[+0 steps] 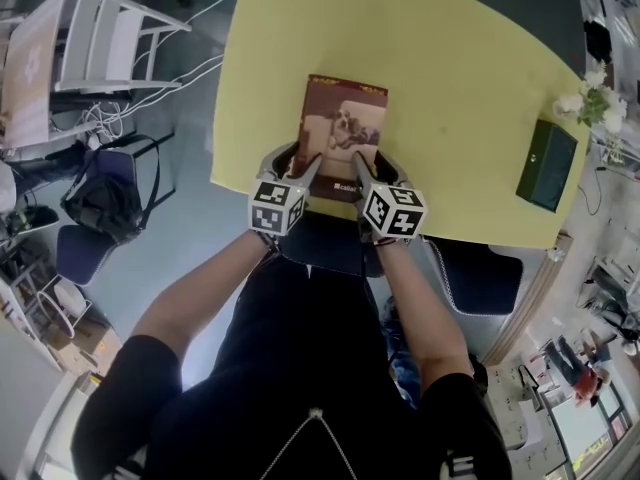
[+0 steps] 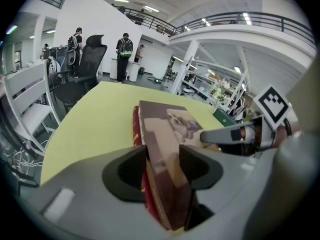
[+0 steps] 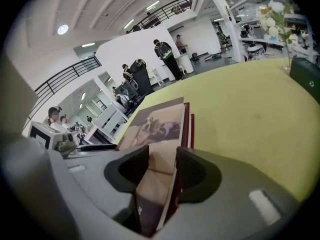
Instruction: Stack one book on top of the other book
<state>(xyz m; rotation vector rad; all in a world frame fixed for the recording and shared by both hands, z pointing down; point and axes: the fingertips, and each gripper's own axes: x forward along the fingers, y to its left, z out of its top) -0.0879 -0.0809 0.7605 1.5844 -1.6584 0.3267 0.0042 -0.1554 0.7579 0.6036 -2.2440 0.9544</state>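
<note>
Jaws of the left gripper (image 1: 303, 173) are clamping the near left corner of the brown book (image 1: 345, 133), and the right gripper (image 1: 366, 175) is clamping the near right corner in the same way. In each gripper view the cover is sitting squeezed between the two pads, so both tools are grasping the same volume. The brown book is lying at the middle of the near edge of the yellow table (image 1: 450, 88), its long axis running straight away from the person and its short near end sitting at or just over that edge. A red book (image 2: 135, 129) is showing as a thin strip right under it, running the same way. Only its edge is peeking out, and I cannot tell whether the jaws are taking in that lower volume too. The next move is turning on this relation: the red book is lying directly beneath the held one, long axes parallel, not off to either side. By my judgement what is left is settling the top book square and letting go, not carrying it anywhere. Neither hand is sitting nearer, as they are flanking the near end evenly. A dark green box (image 1: 547, 165) and white flowers (image 1: 598, 103) are standing well apart at the table's right edge
</note>
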